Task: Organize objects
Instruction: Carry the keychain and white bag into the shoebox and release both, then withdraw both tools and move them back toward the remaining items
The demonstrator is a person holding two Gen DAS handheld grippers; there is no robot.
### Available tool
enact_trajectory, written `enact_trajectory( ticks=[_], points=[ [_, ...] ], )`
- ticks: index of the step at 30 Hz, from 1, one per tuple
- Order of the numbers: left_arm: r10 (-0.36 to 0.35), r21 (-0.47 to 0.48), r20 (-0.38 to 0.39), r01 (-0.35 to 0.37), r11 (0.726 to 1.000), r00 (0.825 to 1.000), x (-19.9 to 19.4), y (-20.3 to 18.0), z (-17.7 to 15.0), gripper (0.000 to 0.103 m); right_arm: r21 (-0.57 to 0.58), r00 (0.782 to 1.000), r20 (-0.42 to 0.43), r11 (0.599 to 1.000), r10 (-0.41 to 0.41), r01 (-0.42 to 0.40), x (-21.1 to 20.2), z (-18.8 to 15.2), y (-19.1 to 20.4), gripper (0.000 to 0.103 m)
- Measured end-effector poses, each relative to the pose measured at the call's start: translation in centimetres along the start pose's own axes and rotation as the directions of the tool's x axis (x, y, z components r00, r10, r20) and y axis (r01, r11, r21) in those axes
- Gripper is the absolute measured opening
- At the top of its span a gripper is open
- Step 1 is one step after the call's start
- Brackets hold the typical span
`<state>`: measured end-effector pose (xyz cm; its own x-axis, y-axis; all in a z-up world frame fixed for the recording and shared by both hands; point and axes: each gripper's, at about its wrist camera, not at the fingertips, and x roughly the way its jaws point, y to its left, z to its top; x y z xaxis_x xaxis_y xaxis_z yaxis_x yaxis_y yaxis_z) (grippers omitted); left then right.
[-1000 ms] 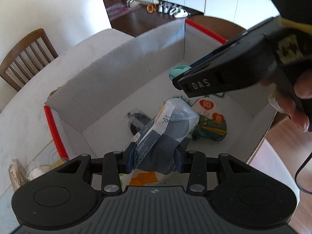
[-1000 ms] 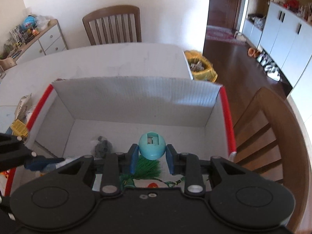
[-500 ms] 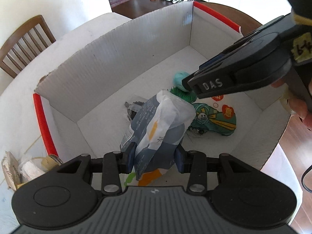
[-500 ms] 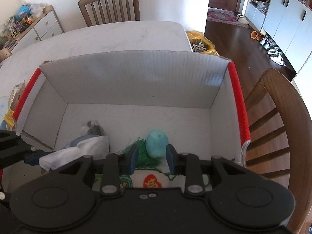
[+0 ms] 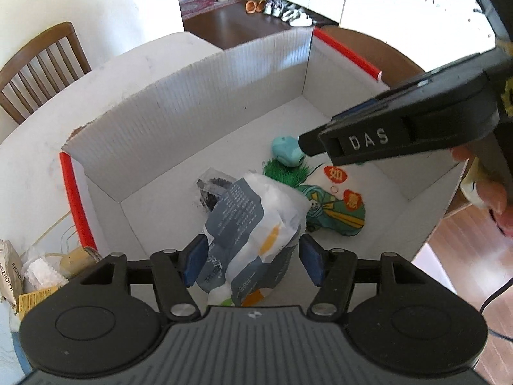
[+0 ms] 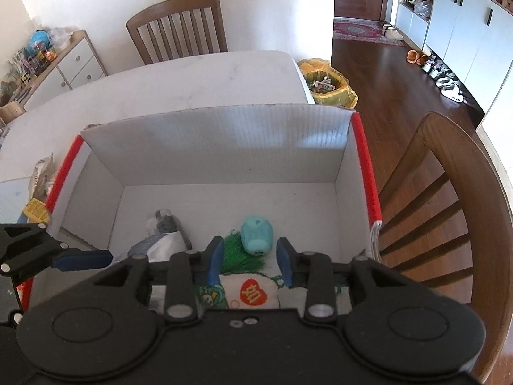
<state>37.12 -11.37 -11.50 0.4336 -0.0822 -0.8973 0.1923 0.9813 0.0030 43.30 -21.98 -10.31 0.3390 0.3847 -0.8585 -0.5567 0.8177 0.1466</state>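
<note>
A white cardboard box (image 5: 192, 112) with red-taped edges stands on the table. My left gripper (image 5: 253, 263) hangs over its near-left corner, jaws opening. A grey and white pouch (image 5: 253, 211) stands between the pads, which no longer press on it. My right gripper (image 6: 250, 258), jaws also opening, hovers over the box (image 6: 224, 147) with nothing between its pads. Just beyond its fingertips a teal egg-shaped toy (image 6: 256, 235) lies on a green grass tuft (image 6: 243, 256). From the left wrist view the right gripper (image 5: 304, 144) shows side-on above that toy (image 5: 287, 150).
In the box lie a green cloth pouch with red hearts (image 5: 336, 211) and a small dark bag (image 5: 213, 189). Packets and clutter (image 5: 38, 269) sit outside its left wall. Wooden chairs (image 6: 179, 29) stand behind and to the right; a yellow-lined bin (image 6: 327, 86) is on the floor.
The left jaws have spread off the pouch they were squeezing. The teal toy, gripped by the right pads a second ago, now lies loose on the grass tuft, and the right jaws have widened.
</note>
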Motion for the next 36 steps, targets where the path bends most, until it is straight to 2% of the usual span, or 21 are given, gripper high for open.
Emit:
enact_trajectory(
  ticks=[8, 16, 18, 20, 21, 29, 36],
  points=[
    [-0.028, -0.043, 0.091, 0.032, 0.999, 0.995, -3.7, 0.6, -0.4, 0.062, 0.006, 0.999, 0.043, 1.0, 0.017, -0.017, -3.1, -0.2, 0.6, 0.036],
    [-0.033, -0.08, 0.191, 0.049, 0.996, 0.981, -8.0, 2.2, -1.8, 0.062, -0.018, 0.995, 0.103, 1.0, 0.01, -0.008, -6.3, -1.1, 2.4, 0.037],
    [-0.03, -0.082, 0.213, 0.049, 0.995, 0.977, -9.0, 2.7, -2.2, 0.067, -0.027, 0.992, 0.124, 1.0, -0.004, 0.007, -7.1, -1.3, 3.0, 0.041],
    [-0.022, -0.085, 0.236, 0.043, 0.995, 0.972, -9.9, 3.2, -2.8, 0.069, -0.025, 0.989, 0.146, 1.0, -0.011, 0.015, -7.7, -1.6, 3.4, 0.059],
    [-0.021, -0.088, 0.244, 0.044, 0.995, 0.969, -10.2, 3.5, -3.0, 0.069, -0.021, 0.986, 0.164, 1.0, -0.017, 0.021, -8.2, -1.8, 3.6, 0.062],
    [-0.012, -0.102, 0.305, 0.045, 0.994, 0.952, -13.2, 6.1, -5.3, 0.069, -0.016, 0.975, 0.222, 1.0, -0.017, 0.022, -10.3, -2.8, 5.7, 0.069],
    [-0.006, -0.105, 0.337, 0.044, 0.993, 0.941, -14.8, 8.4, -7.1, 0.077, -0.007, 0.968, 0.25, 1.0, -0.016, 0.018, -10.8, -3.8, 8.5, 0.076]
  ],
)
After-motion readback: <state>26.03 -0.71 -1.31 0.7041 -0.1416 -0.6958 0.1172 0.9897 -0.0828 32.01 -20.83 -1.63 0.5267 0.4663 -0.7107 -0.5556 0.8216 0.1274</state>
